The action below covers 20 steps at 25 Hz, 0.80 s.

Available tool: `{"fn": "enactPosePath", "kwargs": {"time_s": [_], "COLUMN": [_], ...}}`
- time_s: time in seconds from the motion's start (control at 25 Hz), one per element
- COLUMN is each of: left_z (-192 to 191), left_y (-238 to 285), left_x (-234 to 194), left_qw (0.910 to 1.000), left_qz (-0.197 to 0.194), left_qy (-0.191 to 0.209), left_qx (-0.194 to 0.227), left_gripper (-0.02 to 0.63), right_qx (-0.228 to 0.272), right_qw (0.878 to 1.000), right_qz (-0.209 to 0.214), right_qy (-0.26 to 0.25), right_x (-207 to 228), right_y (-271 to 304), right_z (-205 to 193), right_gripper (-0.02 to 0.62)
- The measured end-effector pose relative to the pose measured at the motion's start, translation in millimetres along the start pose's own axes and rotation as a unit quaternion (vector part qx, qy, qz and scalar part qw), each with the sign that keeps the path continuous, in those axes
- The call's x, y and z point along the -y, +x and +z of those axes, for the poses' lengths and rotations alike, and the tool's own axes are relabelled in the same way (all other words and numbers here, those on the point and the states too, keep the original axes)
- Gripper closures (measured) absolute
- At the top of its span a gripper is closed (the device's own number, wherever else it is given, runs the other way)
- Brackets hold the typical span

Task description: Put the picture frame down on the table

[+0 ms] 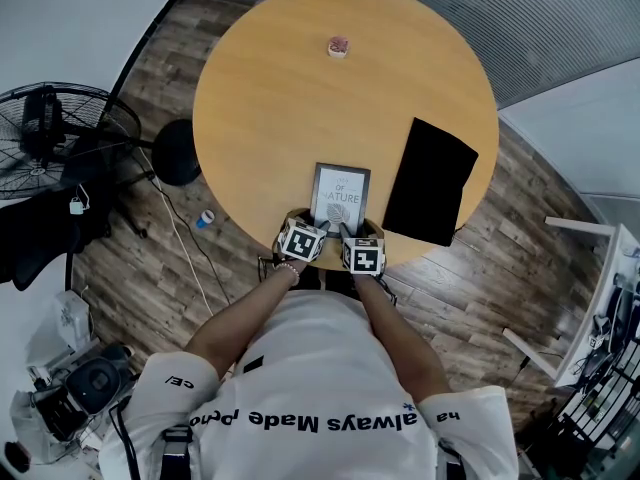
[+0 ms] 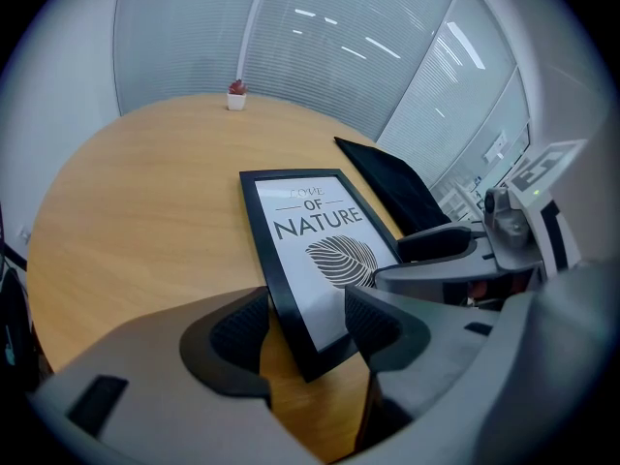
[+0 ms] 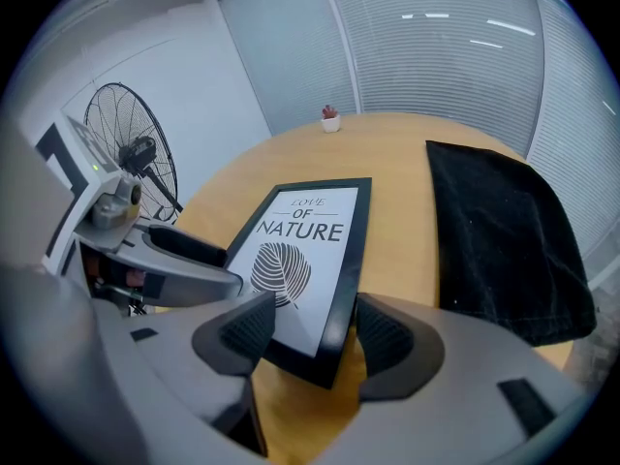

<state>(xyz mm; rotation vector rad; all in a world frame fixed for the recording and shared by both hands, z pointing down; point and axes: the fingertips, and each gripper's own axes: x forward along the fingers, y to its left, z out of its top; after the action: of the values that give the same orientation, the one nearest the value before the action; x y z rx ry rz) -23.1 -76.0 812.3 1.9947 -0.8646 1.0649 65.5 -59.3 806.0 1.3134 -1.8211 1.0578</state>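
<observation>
Position: the picture frame [image 1: 340, 195] lies face up on the round table [image 1: 260, 108], at lower centre of the head view. It is close to the near rim and just above both grippers. Its long axis runs away from the person toward the table's middle, and its short near edge faces the jaws. A black cloth [image 1: 431, 180] lies just beside it on the right, not touching. A small pot [image 1: 338, 46] stands well apart, at the top of the table.

Jaws, left gripper [image 2: 305, 325]: apart, straddling the frame's near-left corner. Bare wood shows between the left-hand pad [image 2: 237, 329] and the frame's edge, and the other pad overlaps the print. No clamping seen.

Jaws, right gripper [image 3: 315, 335]: apart, with the near-right corner between them and wood showing beside the right-hand pad.

Neither gripper is nearer; each has one corner.

Judgement: the frame looks set down or very nearly so. I cannot tell whether the near edge rests fully on the wood. The coming move probably calls for a straight pull-back along the long axis, so the pads clear the corners without dragging the frame.

Views: the head view gives the layout and the margin to the rim, but the marker cubes cover the jaws there. The gripper views show the jaw gaps and the "OF NATURE" leaf print, each with the other gripper alongside. The right gripper view also takes in a fan [image 3: 131, 153] at upper left.
</observation>
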Motion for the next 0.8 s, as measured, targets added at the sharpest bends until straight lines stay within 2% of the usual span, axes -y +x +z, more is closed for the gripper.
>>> {"fn": "enactPosePath", "kwargs": {"time_s": [0.8], "left_z": [2.1], "left_y": [-1.9], "left_x": [-1.0], "left_qw": [0.9999], "left_qz": [0.008], "left_qy": [0.006], "left_qx": [0.006], "left_gripper": [0.368], "right_qx": [-0.01], "right_qw": [1.0], "right_qz": [-0.008], "right_qy": [-0.022], "right_x": [-1.2], "right_y": [2.3], "right_z": [-2.4], "right_gripper": [0.333]}}
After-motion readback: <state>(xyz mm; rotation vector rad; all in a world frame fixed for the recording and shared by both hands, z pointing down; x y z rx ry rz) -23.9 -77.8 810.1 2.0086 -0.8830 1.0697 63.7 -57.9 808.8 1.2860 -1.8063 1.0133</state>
